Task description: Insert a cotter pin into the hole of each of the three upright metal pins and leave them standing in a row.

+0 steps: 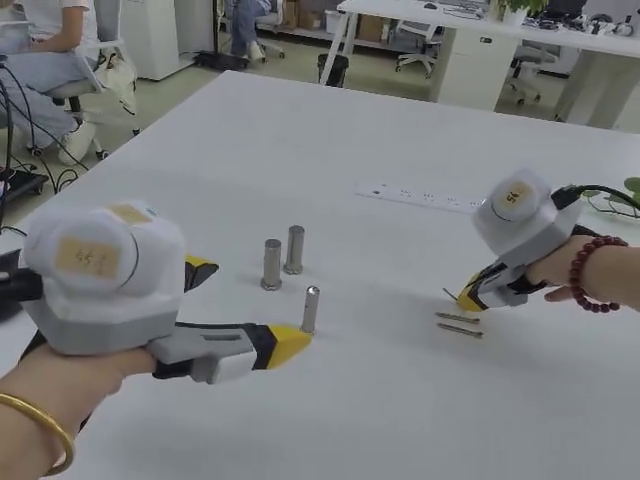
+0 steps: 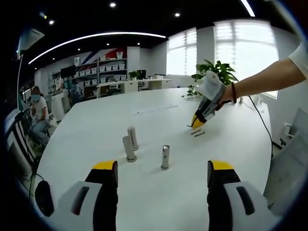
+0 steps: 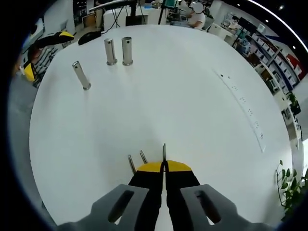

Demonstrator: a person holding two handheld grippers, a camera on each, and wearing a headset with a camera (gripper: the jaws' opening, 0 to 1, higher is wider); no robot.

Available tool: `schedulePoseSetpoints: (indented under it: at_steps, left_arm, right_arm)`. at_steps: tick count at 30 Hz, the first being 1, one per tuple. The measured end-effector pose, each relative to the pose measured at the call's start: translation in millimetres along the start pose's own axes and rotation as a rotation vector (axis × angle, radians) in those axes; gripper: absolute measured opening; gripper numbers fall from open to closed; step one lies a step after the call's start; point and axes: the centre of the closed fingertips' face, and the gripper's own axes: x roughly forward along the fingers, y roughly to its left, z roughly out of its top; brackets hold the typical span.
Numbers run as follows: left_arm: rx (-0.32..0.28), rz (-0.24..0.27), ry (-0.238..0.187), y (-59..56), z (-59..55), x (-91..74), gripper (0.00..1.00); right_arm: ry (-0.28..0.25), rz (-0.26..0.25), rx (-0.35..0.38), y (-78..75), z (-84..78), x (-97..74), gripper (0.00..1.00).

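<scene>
White office table (image 1: 400, 130): my right tongs (image 3: 164, 167) pinch one cotter pin (image 3: 163, 150) beside two spares (image 1: 459, 324). My left tongs (image 2: 162, 168) gape empty toward the nearest upright pin (image 2: 165, 157), presumably to steady it.

Office desks (image 1: 580, 42), wall shelves (image 2: 103, 67), bright windows (image 2: 245, 45)

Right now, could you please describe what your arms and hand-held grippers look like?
The left hand-held gripper and right hand-held gripper each have a bulky white-and-grey housing with a tan label, black jaws and yellow tips. A dark cable leaves the right one. A gold bangle circles the left wrist, dark red beads the right.
</scene>
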Motion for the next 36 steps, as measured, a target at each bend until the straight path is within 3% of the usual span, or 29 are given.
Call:
schedulePoseSetpoints:
  at_steps: [12, 26, 29, 36]
  left_arm:
    - [-0.011, -0.047, -0.022, -12.0, 11.4, 1.6, 0.66]
    - [-0.050, -0.146, -0.033, -33.8, 23.7, 9.5, 0.51]
    - [-0.062, -0.181, -0.030, -40.7, 25.8, 11.9, 0.47]
    - [-0.104, -0.242, -0.041, -54.9, 30.9, 16.5, 0.37]
  right_arm:
    - [-0.098, -0.029, -0.114, 18.0, 28.6, -33.3, 0.02]
    - [-0.232, -0.007, -0.193, 60.1, 57.4, -64.5, 0.02]
    - [-0.271, -0.003, -0.240, 72.9, 67.0, -72.2, 0.02]
    - [-0.308, 0.011, -0.324, 96.4, 78.8, -80.2, 0.02]
